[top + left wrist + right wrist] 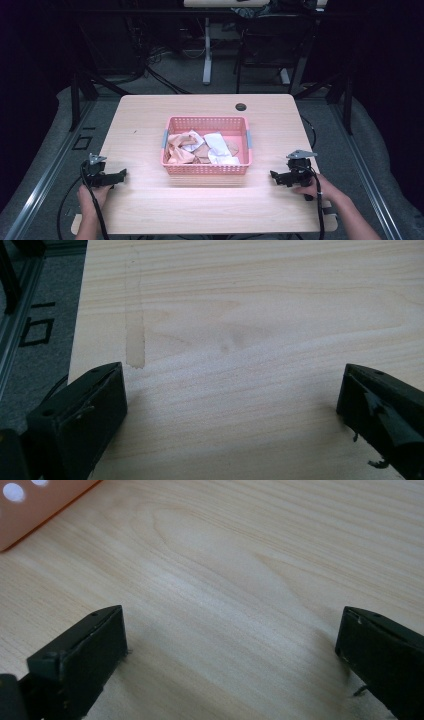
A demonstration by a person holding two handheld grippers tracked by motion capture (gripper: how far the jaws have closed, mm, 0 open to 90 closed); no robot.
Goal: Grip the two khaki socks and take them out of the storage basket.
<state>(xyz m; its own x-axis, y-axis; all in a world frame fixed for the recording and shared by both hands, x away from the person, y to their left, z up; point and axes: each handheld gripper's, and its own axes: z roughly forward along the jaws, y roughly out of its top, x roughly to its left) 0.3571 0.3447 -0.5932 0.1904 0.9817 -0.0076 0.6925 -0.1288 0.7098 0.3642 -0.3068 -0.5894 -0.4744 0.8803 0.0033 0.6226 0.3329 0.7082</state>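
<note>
A pale wooden table [150, 205] took up the middle of the high view, its near edge partly cut off by the bottom of the frame. A small dark round hole [241, 106] sat near its far edge. In the left gripper view a faint vertical streak [135, 335] marked the wood near the table's left edge, with grey floor beyond it.

A pink perforated basket [207, 169] with grey side handles stood at the centre of the table, between the two grippers and well apart from both. Inside lay a crumpled heap of cloths [200, 147], peach and white; how many pieces there were could not be told, since they overlapped and the near wall hid their lower parts. Only a blurred corner of the basket [30, 515] entered the right gripper view at top left.

The left gripper [121, 174] rested on the table near its left edge, held by a hand [92, 192] whose forearm ran out of frame. Its jaws stood wide apart over bare wood, holding nothing.

The right gripper [273, 175] lay near the right edge, under the right hand [317, 187]. Its jaws were likewise spread wide and empty, their tips cut off at the bottom of its own view.
</note>
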